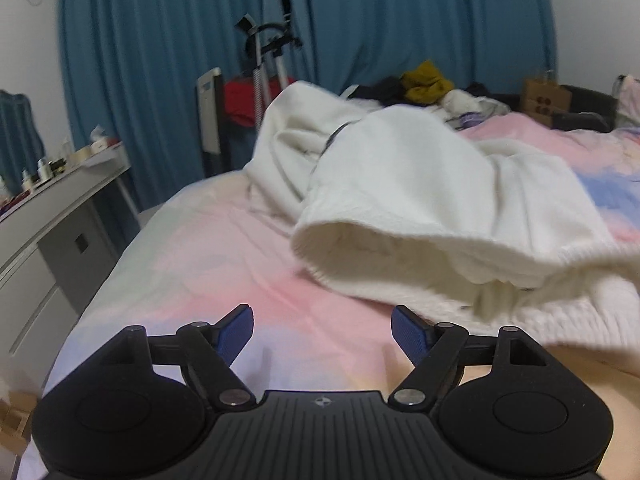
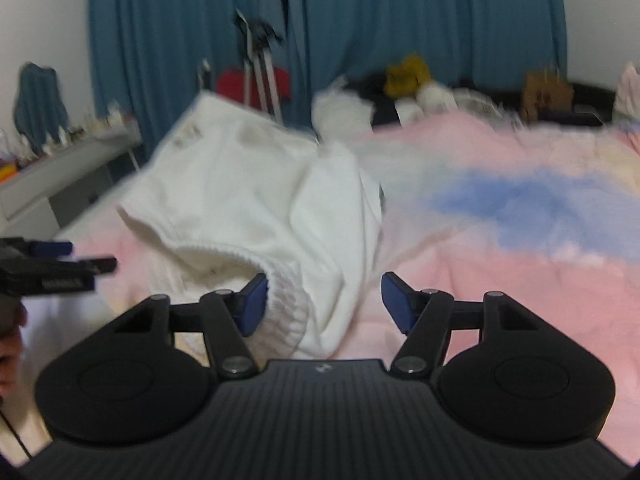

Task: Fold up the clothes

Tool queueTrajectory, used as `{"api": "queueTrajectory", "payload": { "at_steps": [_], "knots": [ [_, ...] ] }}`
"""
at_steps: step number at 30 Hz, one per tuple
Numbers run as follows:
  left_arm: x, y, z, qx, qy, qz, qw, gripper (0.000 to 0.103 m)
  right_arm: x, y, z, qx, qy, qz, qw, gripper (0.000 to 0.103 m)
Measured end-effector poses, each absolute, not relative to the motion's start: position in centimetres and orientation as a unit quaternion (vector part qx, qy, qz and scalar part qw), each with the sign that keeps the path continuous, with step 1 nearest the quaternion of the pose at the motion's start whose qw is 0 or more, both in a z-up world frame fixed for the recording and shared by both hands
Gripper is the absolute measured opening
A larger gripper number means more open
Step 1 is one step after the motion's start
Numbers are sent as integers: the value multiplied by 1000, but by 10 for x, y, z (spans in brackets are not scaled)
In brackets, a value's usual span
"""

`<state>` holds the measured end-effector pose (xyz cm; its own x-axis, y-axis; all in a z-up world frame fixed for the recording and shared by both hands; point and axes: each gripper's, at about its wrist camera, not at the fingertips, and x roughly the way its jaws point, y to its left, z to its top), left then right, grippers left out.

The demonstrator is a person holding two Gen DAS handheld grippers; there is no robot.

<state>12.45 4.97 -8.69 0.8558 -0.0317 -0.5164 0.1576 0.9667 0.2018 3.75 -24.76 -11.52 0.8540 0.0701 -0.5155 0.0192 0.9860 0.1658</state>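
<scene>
The left gripper [image 1: 323,334] has its 2 blue fingers wide apart w/ nothing between them. It hangs over bare bed sheet [image 1: 208,264]. The pads [image 1: 236,334] look bumpy like rubber; the arms behind are black plastic w/ round metal pins.

The right gripper [image 2: 323,302] is spread apart too. A fold of the white sweater [image 2: 256,204] sits in the gap, but the fingers don't squeeze it. The left pad [image 2: 252,300] is just beside the ribbed hem; can't tell if it touches.

There is 1 sweater, soft, thick and knit, w/ a stretchy ribbed edge. It lies in a lumpy heap in the middle of the bed, near both tongs. In the left view its hem [image 1: 380,240] gapes open like a big mouth.

The sheet is smooth, pink w/ blue patches. At the far end sits a pile of more clothes [image 1: 424,84], 1 piece mustard yellow. Blue curtains [image 1: 180,40] hang behind. A gray desk [image 1: 52,208] stands on the left, w/ small bottles on top, too blurry to count.
</scene>
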Motion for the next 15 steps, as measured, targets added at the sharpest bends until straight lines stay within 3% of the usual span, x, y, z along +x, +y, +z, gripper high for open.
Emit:
{"api": "queueTrajectory", "payload": {
  "at_steps": [4,10,15],
  "knots": [
    [142,47,-95,131,251,-34,958,78,43,-229,-141,77,343,51,935,64],
    [170,44,-108,148,232,-10,961,78,22,-199,-134,-62,261,36,963,63],
    [196,42,-111,136,207,-16,969,79,29,-217,-141,11,273,34,961,63]
  ]
}}
